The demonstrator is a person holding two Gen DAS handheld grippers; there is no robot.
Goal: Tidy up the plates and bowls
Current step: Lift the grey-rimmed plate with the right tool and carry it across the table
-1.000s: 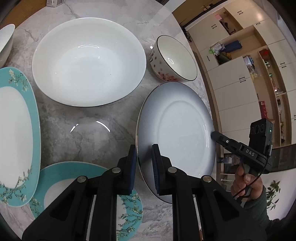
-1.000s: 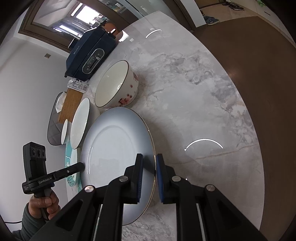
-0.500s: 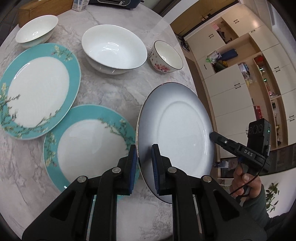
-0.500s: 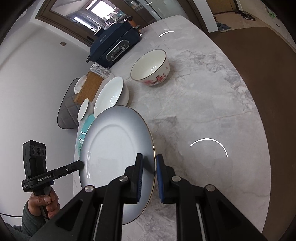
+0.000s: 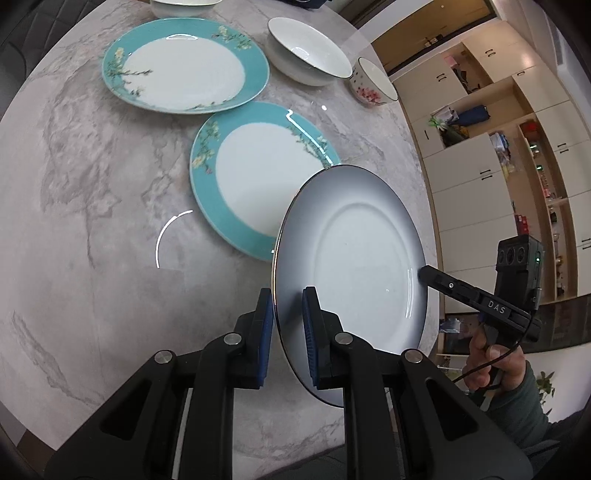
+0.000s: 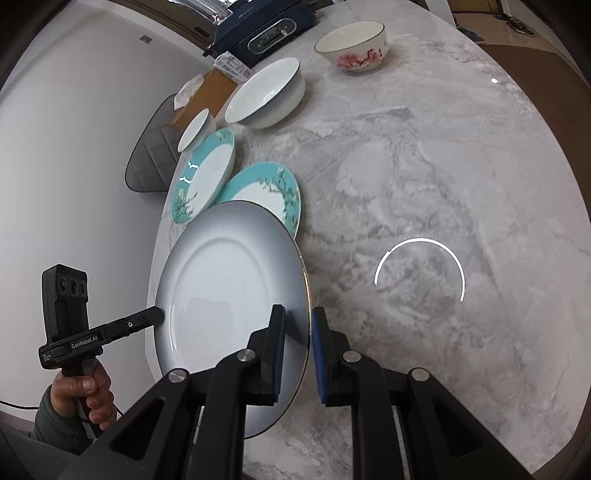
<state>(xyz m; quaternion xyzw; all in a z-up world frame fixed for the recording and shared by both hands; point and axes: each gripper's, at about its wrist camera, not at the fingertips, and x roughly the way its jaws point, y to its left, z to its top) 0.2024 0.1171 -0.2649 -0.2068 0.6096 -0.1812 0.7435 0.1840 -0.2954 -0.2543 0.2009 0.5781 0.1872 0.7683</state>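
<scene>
A round grey marble table point(image 6: 424, 155) is seen filling most of both views. At its far edge, toward eleven o'clock in the right wrist view, a dark blue appliance point(image 6: 266, 27) is set, with a small clear box point(image 6: 232, 66) and a wooden board point(image 6: 201, 98) just beside it. A grey quilted chair back point(image 6: 153, 162) is seen at nine o'clock. Cream cupboards with open shelves point(image 5: 491, 147) are seen at three o'clock in the left wrist view.
</scene>
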